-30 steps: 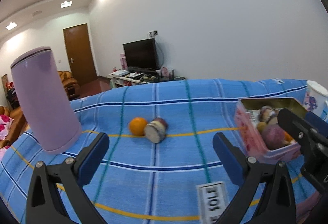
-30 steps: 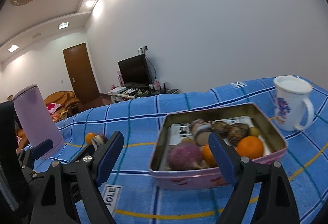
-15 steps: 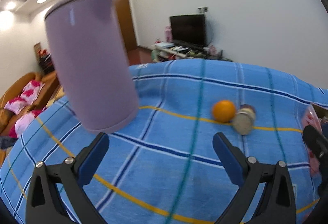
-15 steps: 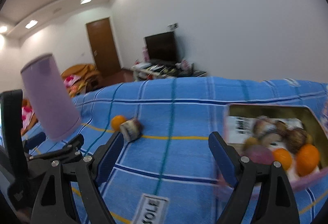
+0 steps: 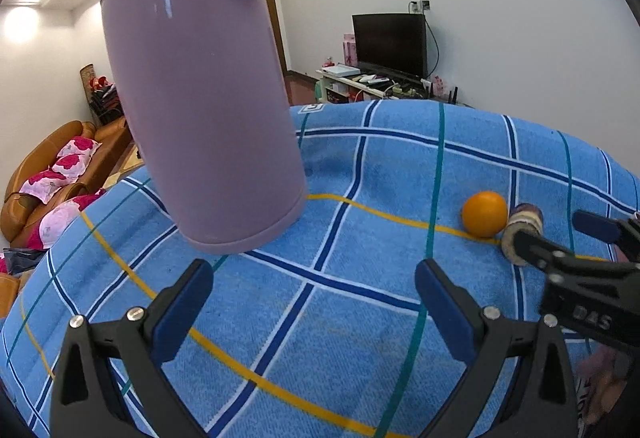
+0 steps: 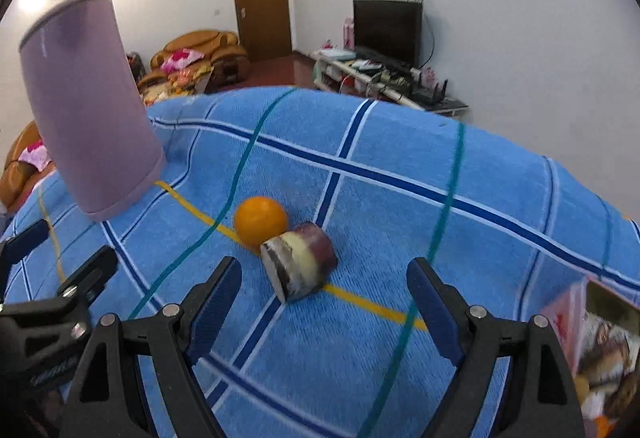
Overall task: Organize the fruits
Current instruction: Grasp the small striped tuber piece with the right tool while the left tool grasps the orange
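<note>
An orange [image 6: 261, 225] lies on the blue checked cloth [image 6: 400, 197], touching a cut purple-and-cream fruit piece [image 6: 299, 263] on its side. My right gripper [image 6: 324, 298] is open and empty, just short of the cut piece, which sits between and beyond its fingertips. My left gripper [image 5: 312, 298] is open and empty, facing the purple kettle [image 5: 204, 93]; the orange [image 5: 484, 213] and cut piece [image 5: 522, 234] are at its right. The pink tin [image 6: 600, 338] with several fruits shows at the right edge of the right wrist view.
The tall purple kettle [image 6: 88, 105] stands on the cloth at the left. The right gripper's fingers [image 5: 576, 274] reach into the left wrist view at the right. A TV stand [image 6: 384, 77], sofa and door are beyond the table.
Both grippers have swung left, away from the tin. The right gripper now faces the orange and cut piece up close; the left now faces the kettle. Both stayed open.
</note>
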`<state>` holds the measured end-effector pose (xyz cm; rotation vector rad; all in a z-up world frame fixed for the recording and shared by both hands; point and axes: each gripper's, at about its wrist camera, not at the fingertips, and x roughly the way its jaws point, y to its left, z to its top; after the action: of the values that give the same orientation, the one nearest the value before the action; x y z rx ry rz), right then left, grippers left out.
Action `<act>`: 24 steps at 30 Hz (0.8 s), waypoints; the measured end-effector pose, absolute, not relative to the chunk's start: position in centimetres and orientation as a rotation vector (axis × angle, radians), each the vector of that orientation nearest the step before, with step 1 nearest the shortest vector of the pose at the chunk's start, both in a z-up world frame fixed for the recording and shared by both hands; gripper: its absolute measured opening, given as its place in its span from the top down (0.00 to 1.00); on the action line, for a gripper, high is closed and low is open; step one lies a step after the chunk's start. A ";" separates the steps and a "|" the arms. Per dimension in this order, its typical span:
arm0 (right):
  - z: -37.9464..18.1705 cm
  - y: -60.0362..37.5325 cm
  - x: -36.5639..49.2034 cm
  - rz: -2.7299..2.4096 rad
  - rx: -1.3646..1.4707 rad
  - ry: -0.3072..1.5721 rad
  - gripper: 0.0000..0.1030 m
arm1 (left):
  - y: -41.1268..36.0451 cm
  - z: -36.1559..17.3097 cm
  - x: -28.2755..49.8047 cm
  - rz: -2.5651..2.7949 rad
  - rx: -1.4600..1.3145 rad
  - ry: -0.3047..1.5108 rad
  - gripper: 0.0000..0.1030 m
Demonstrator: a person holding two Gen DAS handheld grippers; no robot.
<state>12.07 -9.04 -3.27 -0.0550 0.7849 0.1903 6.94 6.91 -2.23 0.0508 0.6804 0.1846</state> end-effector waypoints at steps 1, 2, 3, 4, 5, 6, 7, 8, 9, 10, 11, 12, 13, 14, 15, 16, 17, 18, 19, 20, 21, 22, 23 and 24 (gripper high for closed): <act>-3.5 -8.9 12.4 0.197 -0.061 0.795 0.19 | 6.9 -2.2 6.9 0.184 0.051 0.681 0.00; -3.7 -8.7 12.9 0.206 -0.070 0.813 0.22 | 6.9 -2.2 6.9 0.183 0.052 0.684 0.00; -3.8 -8.5 13.2 0.215 -0.076 0.824 0.30 | 6.9 -2.2 6.9 0.180 0.051 0.685 0.00; -3.9 -8.3 13.4 0.224 -0.083 0.830 0.39 | 6.9 -2.2 7.0 0.178 0.049 0.687 0.00; -4.0 -8.2 13.5 0.227 -0.090 0.834 0.42 | 6.9 -2.2 7.0 0.174 0.048 0.688 0.00; -4.1 -8.0 13.6 0.233 -0.098 0.843 0.50 | 6.9 -2.2 7.0 0.171 0.048 0.690 0.00; -4.3 -7.8 13.7 0.237 -0.108 0.858 0.57 | 6.9 -2.2 7.0 0.170 0.047 0.689 0.00; -4.5 -7.7 13.8 0.239 -0.116 0.869 0.61 | 6.9 -2.1 6.9 0.169 0.046 0.687 0.00; -4.5 -7.5 13.6 0.238 -0.127 0.872 0.61 | 6.9 -2.1 6.9 0.168 0.045 0.685 0.00; -4.5 -7.5 13.4 0.237 -0.134 0.871 0.61 | 7.0 -2.0 6.8 0.166 0.045 0.683 0.00; -4.5 -7.5 13.0 0.239 -0.137 0.870 0.61 | 7.0 -2.0 6.8 0.165 0.045 0.682 0.00; -4.4 -7.6 12.6 0.243 -0.130 0.870 0.61 | 7.1 -2.1 6.8 0.168 0.043 0.681 0.00; -4.4 -7.9 12.0 0.243 -0.114 0.868 0.61 | 7.1 -2.1 6.9 0.169 0.041 0.681 0.00; -4.2 -8.5 11.2 0.236 -0.083 0.857 0.61 | 7.1 -2.1 6.9 0.168 0.038 0.681 0.00; -3.7 -9.4 10.1 0.223 -0.033 0.830 0.61 | 7.1 -2.1 6.9 0.164 0.036 0.680 0.00; -3.3 -10.0 9.2 0.207 -0.003 0.805 0.61 | 7.1 -2.1 6.9 0.159 0.035 0.678 0.00; -3.0 -10.4 8.1 0.185 0.014 0.777 0.61 | 7.1 -2.0 6.8 0.151 0.032 0.668 0.00; -2.6 -10.9 6.6 0.158 0.026 0.740 0.61 | 7.0 -1.9 6.7 0.143 0.032 0.660 0.00; -2.2 -11.2 5.7 0.143 0.035 0.717 0.61 | 6.8 -1.8 6.6 0.133 0.036 0.651 0.00; -1.8 -11.7 4.4 0.130 0.049 0.686 0.61 | 6.5 -1.8 6.5 0.119 0.044 0.643 0.00; -1.5 -12.1 3.2 0.119 0.064 0.659 0.61 | 6.2 -1.7 6.4 0.102 0.052 0.635 0.00; -1.2 -12.3 2.6 0.112 0.073 0.641 0.61 | 6.0 -1.6 6.4 0.089 0.058 0.630 0.01; -1.0 -12.6 1.5 0.101 0.082 0.613 0.61 | 5.7 -1.6 6.3 0.076 0.060 0.626 0.01; -0.6 -12.9 0.4 0.085 0.086 0.577 0.61 | 5.5 -1.5 6.2 0.058 0.054 0.625 0.01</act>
<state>0.43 -12.92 -0.59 0.0863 0.5773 0.0854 6.24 5.53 -1.51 0.0544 0.6245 0.0585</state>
